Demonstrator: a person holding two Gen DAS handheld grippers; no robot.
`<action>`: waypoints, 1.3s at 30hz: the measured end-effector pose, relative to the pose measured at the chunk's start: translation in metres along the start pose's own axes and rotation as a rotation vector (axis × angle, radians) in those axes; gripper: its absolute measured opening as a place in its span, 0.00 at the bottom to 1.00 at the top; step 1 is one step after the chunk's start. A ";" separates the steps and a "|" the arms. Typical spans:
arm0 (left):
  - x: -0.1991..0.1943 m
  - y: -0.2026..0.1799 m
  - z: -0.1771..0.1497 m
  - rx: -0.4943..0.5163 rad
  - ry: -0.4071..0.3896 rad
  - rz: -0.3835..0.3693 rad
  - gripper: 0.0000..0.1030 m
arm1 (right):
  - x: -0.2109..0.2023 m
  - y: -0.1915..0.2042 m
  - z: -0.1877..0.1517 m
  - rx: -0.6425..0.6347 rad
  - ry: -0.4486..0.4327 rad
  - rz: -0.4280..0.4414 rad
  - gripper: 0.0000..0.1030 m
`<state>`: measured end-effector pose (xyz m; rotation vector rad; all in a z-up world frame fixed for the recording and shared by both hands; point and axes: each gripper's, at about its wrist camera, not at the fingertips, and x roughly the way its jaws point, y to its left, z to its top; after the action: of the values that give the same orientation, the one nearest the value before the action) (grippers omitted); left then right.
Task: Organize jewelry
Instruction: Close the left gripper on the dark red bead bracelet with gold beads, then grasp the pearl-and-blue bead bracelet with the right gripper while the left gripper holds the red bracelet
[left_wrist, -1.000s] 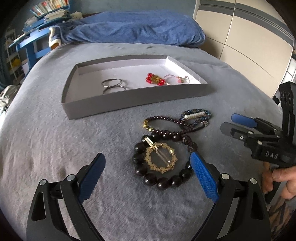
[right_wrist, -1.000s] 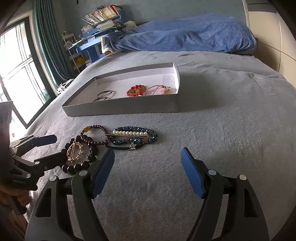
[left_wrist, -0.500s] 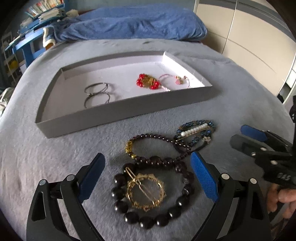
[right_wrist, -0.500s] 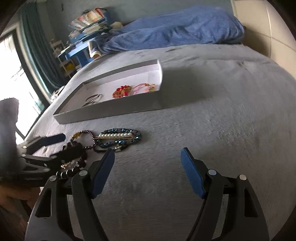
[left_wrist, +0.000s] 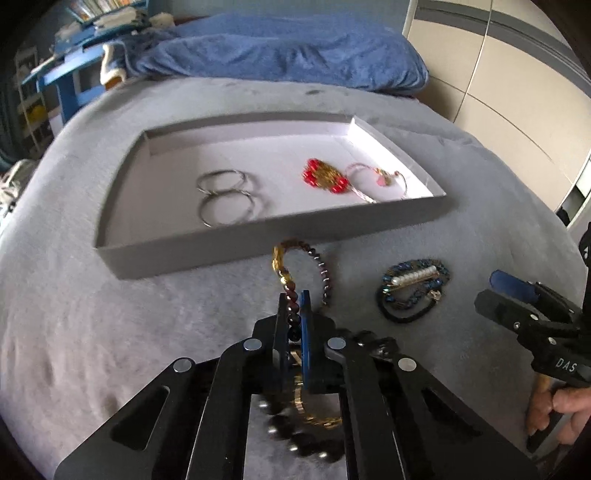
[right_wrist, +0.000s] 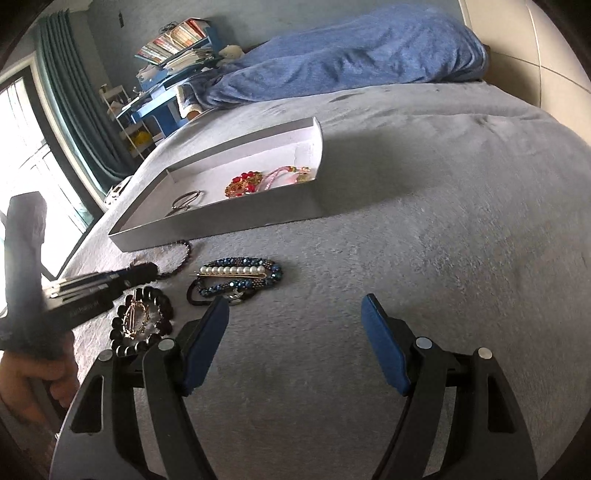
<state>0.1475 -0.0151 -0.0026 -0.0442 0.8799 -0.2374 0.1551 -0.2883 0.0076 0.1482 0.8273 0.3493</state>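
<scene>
A shallow grey cardboard tray (left_wrist: 236, 247) with a white inside lies on the grey plush bedspread (left_wrist: 74, 314). In its left part there are two thin silver hoop bangles (left_wrist: 225, 197), one touching the other. To the right of them lies a red and gold beaded ornament (left_wrist: 325, 176), and just beside it, near the right wall, a thin pink bracelet (left_wrist: 376, 181) with a small charm.

In front of the tray, on the bedspread, the other jewelry lies. The left gripper (left_wrist: 294, 314) is pressed together on a dark garnet bead bracelet (left_wrist: 317, 266) with some gold beads; the round beads sit between the two blue pads, and the rest of the loop reaches forward almost to the near wall of the tray. Under this gripper, close to the camera, lie a bracelet of big black round beads (right_wrist: 142, 321) and, inside its ring, a round gold hair clip (right_wrist: 135, 317). To the right of them is a blue beaded bracelet (left_wrist: 415, 286) in an oval shape, with a pearl hair clip (left_wrist: 413, 276) lying across it and a black elastic band (left_wrist: 402, 315) at its near edge.

The right gripper (right_wrist: 295, 343) has its blue pads spread wide, with nothing between them. It hovers above bare bedspread, near the blue beaded bracelet, which is just beyond its left finger. A blue blanket (left_wrist: 280, 55) is heaped at the far end of the bed.
</scene>
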 end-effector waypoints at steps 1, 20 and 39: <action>-0.003 0.002 0.000 -0.004 -0.006 -0.001 0.06 | 0.001 0.001 0.000 -0.006 0.000 0.001 0.71; -0.030 0.071 -0.029 -0.074 -0.006 0.042 0.06 | 0.039 0.063 0.018 -0.197 0.050 0.009 0.66; -0.028 0.072 -0.027 -0.069 -0.010 0.031 0.06 | 0.055 0.052 0.029 -0.133 0.066 0.002 0.04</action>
<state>0.1229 0.0623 -0.0088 -0.0964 0.8777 -0.1777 0.1979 -0.2193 0.0022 0.0135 0.8664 0.4115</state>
